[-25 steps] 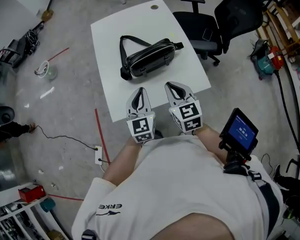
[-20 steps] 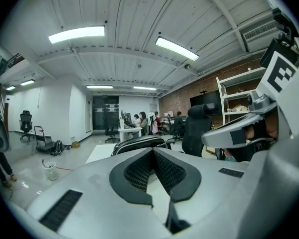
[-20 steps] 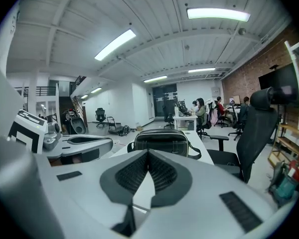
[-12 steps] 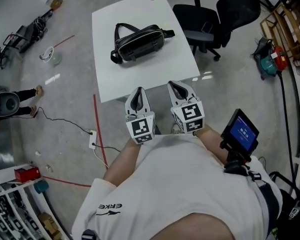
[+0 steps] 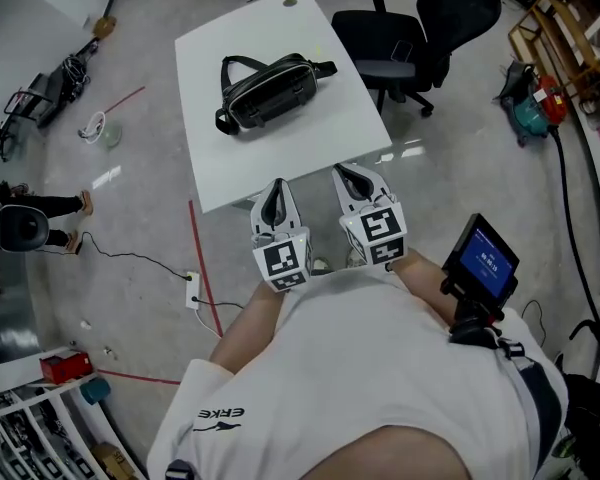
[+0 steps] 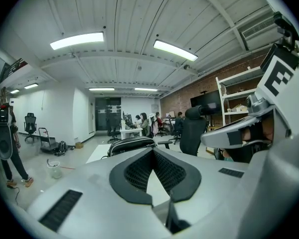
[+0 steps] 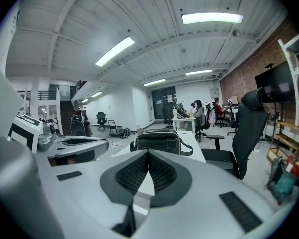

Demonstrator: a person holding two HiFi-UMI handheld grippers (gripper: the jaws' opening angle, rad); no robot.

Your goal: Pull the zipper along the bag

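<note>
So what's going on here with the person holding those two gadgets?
A person in a white shirt holds a two-jaw tool in each hand: the left gripper and the right gripper. Both are shut and empty, and point toward a white table. A black bag lies on the table. Its zipper is meant to be pulled along, but neither gripper has reached the bag yet; both are short of the table's near edge. A black office chair stands beside the table.

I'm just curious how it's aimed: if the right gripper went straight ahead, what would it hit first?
Probably the white rectangular table top, near its front edge; the shiny black leather bag lies further along that line. Depth is hard to judge.
</note>
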